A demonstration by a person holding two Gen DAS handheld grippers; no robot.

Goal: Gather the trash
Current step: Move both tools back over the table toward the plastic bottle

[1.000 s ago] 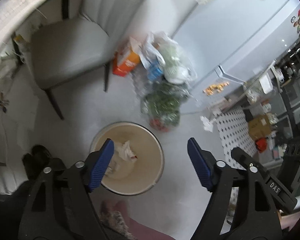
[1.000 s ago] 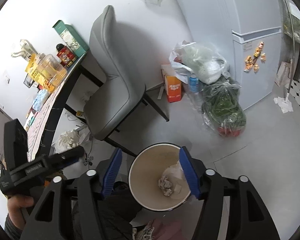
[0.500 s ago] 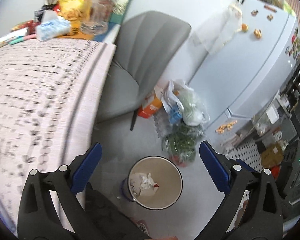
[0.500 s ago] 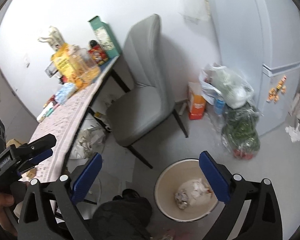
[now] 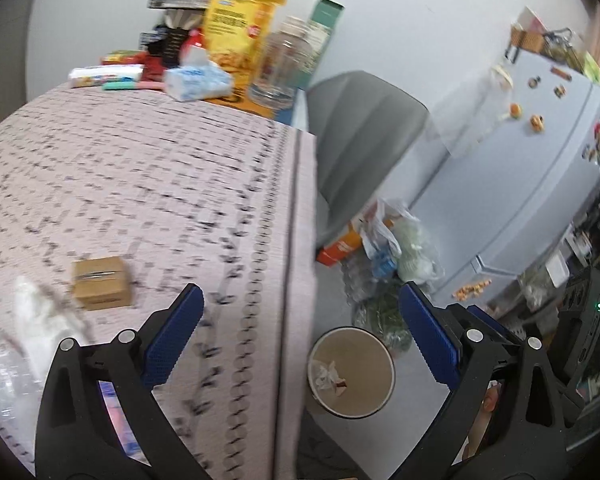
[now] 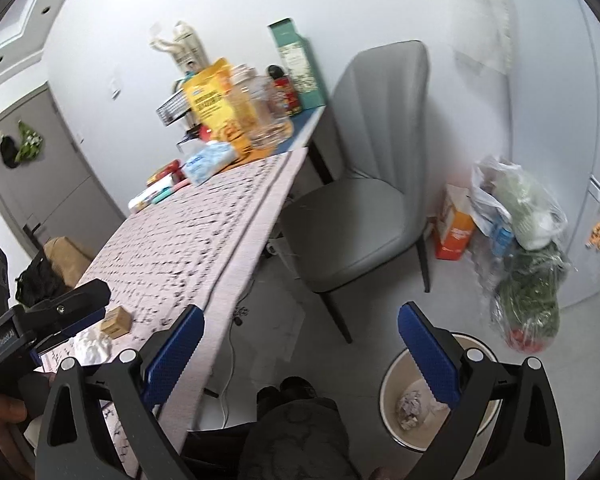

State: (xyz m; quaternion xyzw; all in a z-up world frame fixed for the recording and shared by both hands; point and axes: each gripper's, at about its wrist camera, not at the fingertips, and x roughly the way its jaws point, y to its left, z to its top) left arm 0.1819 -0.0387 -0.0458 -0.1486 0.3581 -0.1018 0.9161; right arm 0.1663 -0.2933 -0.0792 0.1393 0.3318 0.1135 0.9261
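A small kitchen corner: a desk (image 5: 140, 184) under a patterned cloth, the waste bin (image 5: 351, 372) on the floor at its right edge. Both grippers, left (image 5: 300, 340) and right (image 6: 300, 348), have just been opening; their fingers stand wide apart, nothing between them. Remaining trash, a small cardboard box (image 5: 101, 283) and crumpled white paper (image 5: 40, 320), lies near-left on the desk. The left gripper should probably approach the box squarely. The desk's middle is free; the chair (image 6: 360, 208) crowds the right.

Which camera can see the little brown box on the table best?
The left wrist view. There the small cardboard box sits big and unblocked on the patterned tablecloth, with its top and front both showing, though a bit blurry. In the right wrist view the same box is far smaller, near the left gripper.
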